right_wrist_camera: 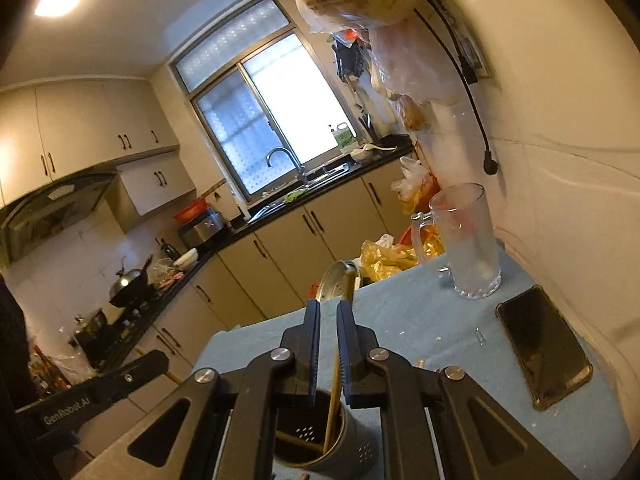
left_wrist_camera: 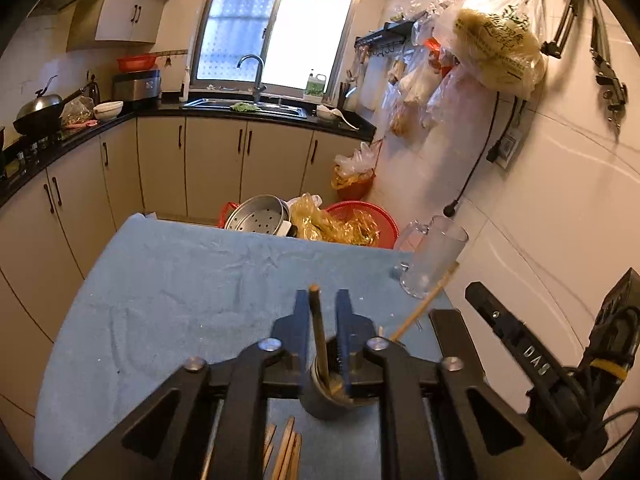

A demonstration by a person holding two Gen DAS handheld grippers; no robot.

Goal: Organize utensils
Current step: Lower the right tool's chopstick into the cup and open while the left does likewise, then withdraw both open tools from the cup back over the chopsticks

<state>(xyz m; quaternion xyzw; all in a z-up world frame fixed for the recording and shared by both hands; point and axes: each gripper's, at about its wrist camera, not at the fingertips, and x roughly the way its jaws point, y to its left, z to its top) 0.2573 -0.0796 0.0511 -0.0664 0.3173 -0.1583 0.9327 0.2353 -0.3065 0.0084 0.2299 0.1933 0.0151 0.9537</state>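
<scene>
- Your left hand-held gripper (left_wrist_camera: 323, 300) stands slightly parted, pads clear of a dark-tipped wooden chopstick (left_wrist_camera: 320, 332) between them.
- That chopstick leans in the perforated metal holder (left_wrist_camera: 324, 400) on the blue-clothed table (left_wrist_camera: 160, 288).
- Your right hand-held gripper (right_wrist_camera: 329, 312) is narrowly open around a pale chopstick (right_wrist_camera: 335, 392) in the holder.

The left and middle of the desk (left_wrist_camera: 160, 280) lie bare, open to passage. Along the right edge stand a glass mug (right_wrist_camera: 468, 240) and a phone (right_wrist_camera: 544, 344) lying flat, close to the wall (left_wrist_camera: 560, 200). Nearest the cameras, a perforated metal holder (right_wrist_camera: 316, 436) with upright chopsticks (right_wrist_camera: 334, 392) and loose chopsticks (left_wrist_camera: 286, 448) beside it block the way.
</scene>
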